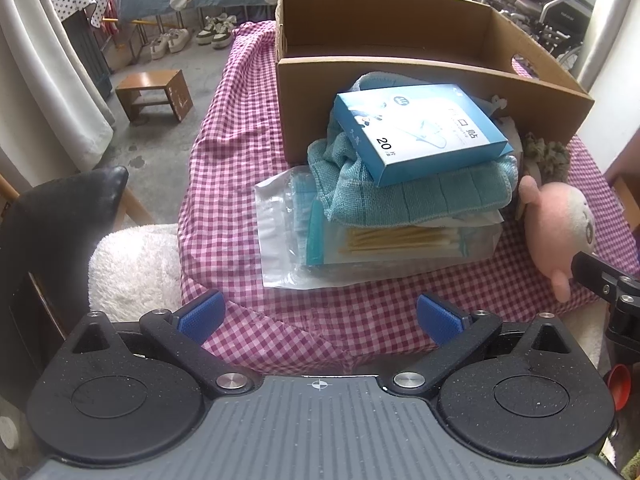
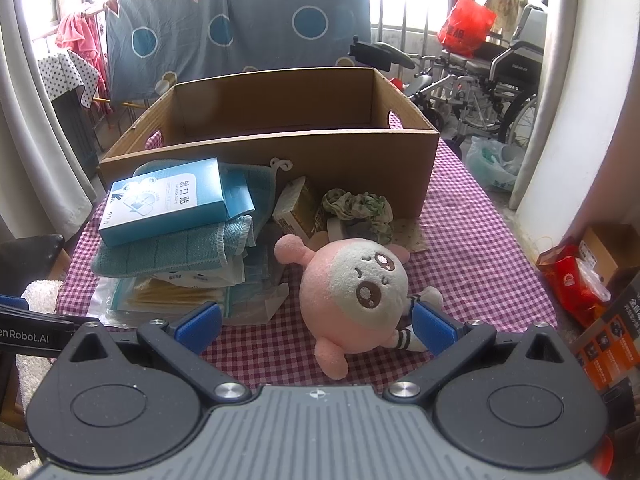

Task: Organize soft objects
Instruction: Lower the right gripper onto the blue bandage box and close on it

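Note:
A pink and white plush toy [image 2: 356, 292] lies on the checked tablecloth [image 2: 472, 248], between the spread fingers of my right gripper [image 2: 316, 326], which is open. The same plush toy [image 1: 560, 224] shows at the right edge of the left wrist view. Folded teal cloths [image 1: 400, 192] sit on a pile of plastic packets [image 1: 360, 248], with a blue carton [image 1: 420, 132] on top. A green scrunchie [image 2: 360, 208] lies by the cardboard box [image 2: 280, 152]. My left gripper [image 1: 320, 316] is open over the tablecloth's near edge, short of the pile.
The open cardboard box [image 1: 400, 76] stands behind the pile. A small yellow carton [image 2: 300, 208] leans beside the scrunchie. A white fluffy cushion [image 1: 132, 264] and dark chair back [image 1: 60, 216] lie left of the table. A wheelchair [image 2: 492, 88] and bags [image 2: 576, 276] stand to the right.

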